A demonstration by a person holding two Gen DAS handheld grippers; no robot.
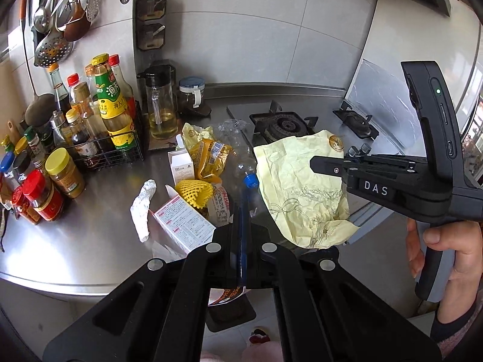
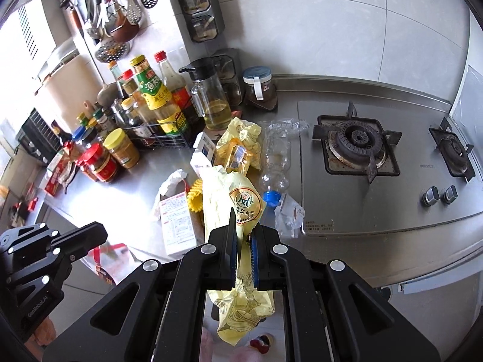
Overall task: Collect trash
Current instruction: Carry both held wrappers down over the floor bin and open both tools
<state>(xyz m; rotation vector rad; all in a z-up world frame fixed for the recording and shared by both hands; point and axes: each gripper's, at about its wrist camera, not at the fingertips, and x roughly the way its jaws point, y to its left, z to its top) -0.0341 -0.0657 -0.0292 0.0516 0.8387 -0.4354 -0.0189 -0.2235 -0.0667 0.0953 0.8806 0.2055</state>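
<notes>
My right gripper [image 2: 243, 235] is shut on a pale yellow crumpled wrapper [image 2: 238, 208] and holds it above the counter's front edge; it also shows in the left wrist view [image 1: 302, 187], hanging from the right gripper [image 1: 317, 164]. My left gripper [image 1: 243, 235] is shut with nothing between the pads, low at the counter's front edge. On the steel counter [image 1: 90, 241] lies a pile of trash: a white and pink box [image 1: 184, 223], a yellow foam net [image 1: 193, 193], an orange snack bag [image 1: 211, 157], a crushed clear bottle with a blue cap [image 1: 250, 179] and a white tissue [image 1: 142, 208].
Sauce bottles and jars [image 1: 111, 111] in a wire rack stand at the left, an oil jug [image 1: 160, 108] behind. A gas stove [image 2: 359, 147] fills the right side. Utensils [image 1: 60, 15] hang on the wall. A red-trimmed bag [image 2: 105, 259] shows below the counter.
</notes>
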